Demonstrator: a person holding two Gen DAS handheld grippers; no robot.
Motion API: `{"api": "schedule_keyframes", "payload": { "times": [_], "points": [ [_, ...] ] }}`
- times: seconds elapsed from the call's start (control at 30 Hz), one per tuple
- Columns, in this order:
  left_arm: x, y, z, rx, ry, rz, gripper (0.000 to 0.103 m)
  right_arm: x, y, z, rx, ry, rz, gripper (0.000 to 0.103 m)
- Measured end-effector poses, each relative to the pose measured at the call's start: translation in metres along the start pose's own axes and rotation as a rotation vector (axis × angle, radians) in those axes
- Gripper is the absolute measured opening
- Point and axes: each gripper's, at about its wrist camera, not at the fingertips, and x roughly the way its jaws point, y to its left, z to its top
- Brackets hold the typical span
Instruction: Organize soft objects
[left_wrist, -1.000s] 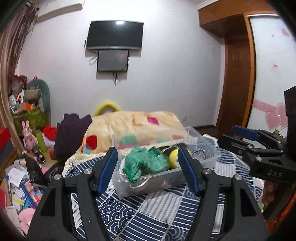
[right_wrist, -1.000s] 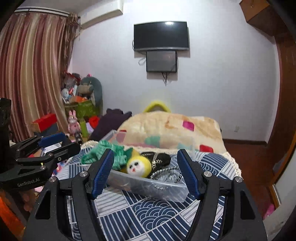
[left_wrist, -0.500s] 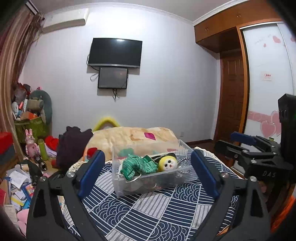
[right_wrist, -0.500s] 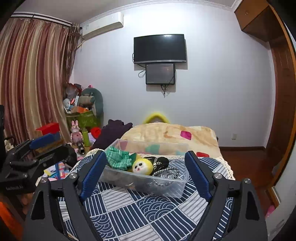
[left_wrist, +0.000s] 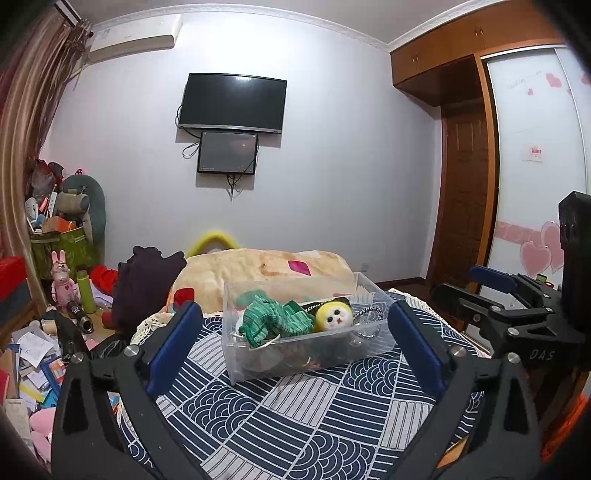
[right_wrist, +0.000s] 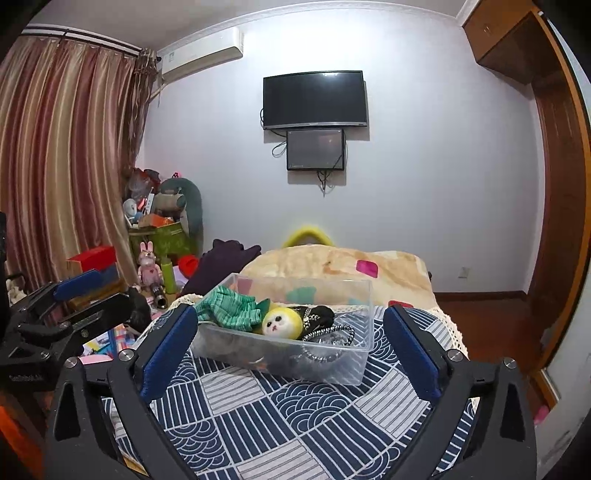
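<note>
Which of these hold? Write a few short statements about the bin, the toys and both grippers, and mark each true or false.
1. The clear plastic bin sits on the blue patterned cover. True.
2. The yellow plush toy lies outside the bin. False: it lies inside, beside the green knitted item.
3. The left hand-held gripper is shut on the knitted item. False: it is open and holds nothing.
4. The right hand-held gripper is open. True.

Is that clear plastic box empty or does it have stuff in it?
Not empty. The clear plastic box holds a green knitted item, a yellow plush face and black items.
</note>
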Motion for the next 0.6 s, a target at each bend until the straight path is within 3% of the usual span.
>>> {"api": "schedule_keyframes", "payload": {
  "times": [0.6],
  "points": [
    [0.0012,0.002,-0.0036,-0.009,0.007,-0.004,0.103,-0.0037,-0.0006,-0.0006,0.008,-0.007,-0.001,0.101]
  ]
}}
